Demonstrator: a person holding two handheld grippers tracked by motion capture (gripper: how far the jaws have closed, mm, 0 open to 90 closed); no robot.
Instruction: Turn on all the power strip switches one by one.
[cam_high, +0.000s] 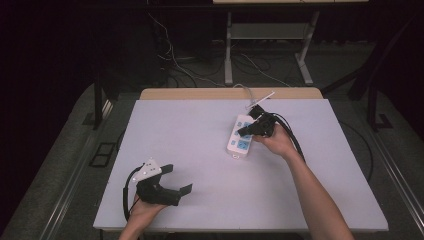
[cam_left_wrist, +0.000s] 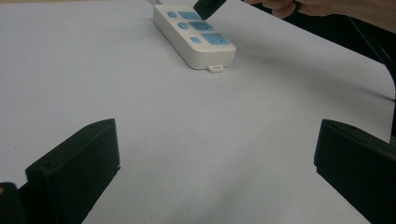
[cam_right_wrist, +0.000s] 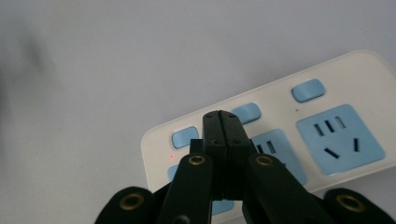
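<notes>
Nearest us, our left gripper rests low at the near left of the surface, jaws spread wide with nothing between them — in the left gripper view they stand far apart at either edge over bare surface. Our right gripper sits farther out, right of the middle, with its jaws pressed together and holding nothing; in the right gripper view its joined tip hovers over or touches the power strip between two blue switches — we cannot tell which. That strip is white with blue sockets, lying flat on the surface, its cord running off the far edge. A small red light shows beside one switch.
</notes>
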